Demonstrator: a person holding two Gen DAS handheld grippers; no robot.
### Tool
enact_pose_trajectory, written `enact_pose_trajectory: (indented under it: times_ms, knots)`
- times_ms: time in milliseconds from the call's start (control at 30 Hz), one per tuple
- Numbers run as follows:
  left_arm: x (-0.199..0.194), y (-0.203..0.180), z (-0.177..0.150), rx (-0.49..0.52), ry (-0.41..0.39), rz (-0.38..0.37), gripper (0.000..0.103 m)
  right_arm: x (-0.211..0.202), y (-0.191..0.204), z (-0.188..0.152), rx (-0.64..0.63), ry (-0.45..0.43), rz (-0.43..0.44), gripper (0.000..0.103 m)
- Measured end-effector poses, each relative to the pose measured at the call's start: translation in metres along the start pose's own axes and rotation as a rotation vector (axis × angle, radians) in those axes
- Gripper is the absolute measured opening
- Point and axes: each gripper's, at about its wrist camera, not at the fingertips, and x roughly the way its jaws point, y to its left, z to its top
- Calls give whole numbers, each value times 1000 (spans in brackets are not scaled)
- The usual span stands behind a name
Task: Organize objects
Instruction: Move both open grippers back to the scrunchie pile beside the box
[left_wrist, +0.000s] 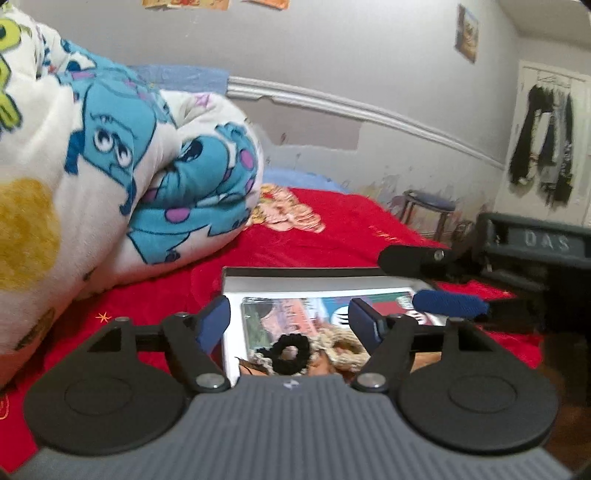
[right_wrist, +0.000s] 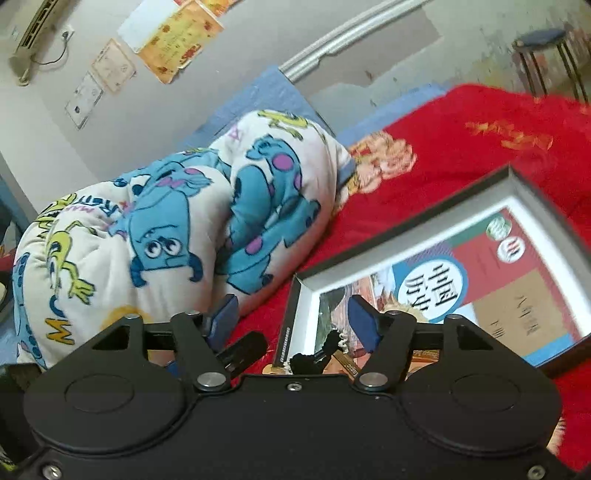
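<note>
A shallow box (left_wrist: 295, 272) with a black rim and white inside lies on the red bedspread (left_wrist: 332, 236). A colourful book (left_wrist: 314, 310) lies flat in it. A black scrunchie (left_wrist: 286, 350) and a beige knitted one (left_wrist: 347, 343) rest on the book's near end. My left gripper (left_wrist: 290, 314) hovers open over that end with nothing between its blue pads. My right gripper (left_wrist: 432, 282) comes in from the right over the box's far corner, its fingers apart. In the right wrist view the right gripper (right_wrist: 293, 314) is open above the box (right_wrist: 402, 225) and book (right_wrist: 461, 280), empty.
A rolled cartoon-print blanket (left_wrist: 129, 166) lies on the bed just left of the box, also seen as the blanket (right_wrist: 166, 229) in the right wrist view. A blue-topped stool (left_wrist: 428, 206) stands by the wall beyond the bed. Dark clothes (left_wrist: 543, 147) hang at the far right.
</note>
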Motion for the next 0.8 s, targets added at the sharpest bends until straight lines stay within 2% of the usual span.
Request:
enact_pose_trajectory:
  times_ms: [133,233,267,333,433,533,700,800]
  knots:
    - [-24,-8,5,9,21,-27,82,-31,11,14,-41,-8,-44,67]
    - [-39,-17,3,-2,46,-50,84,-59,18,18,-85,-27,-82,77]
    - [-44,-20,0,-5,56,-62,85,-68,19,17,-98,-33,-94,82]
    - [-48,-24,-7,-26,79,-76,85,-85,17,10,-127,-34,-127,82]
    - [-41,-29,-22,-68,154,-87,85,-103,2,-10,-131,-55,-177,84]
    - [-24,-35,-32,-52,244,-82,85,-100,-19,-22,-60,-54,-243,84]
    - [-8,-50,-50,46,318,-86,85,-79,-31,-24,-70,8,-256,82]
    - [4,-55,-61,63,374,-80,83,-64,-36,-27,-67,52,-262,82]
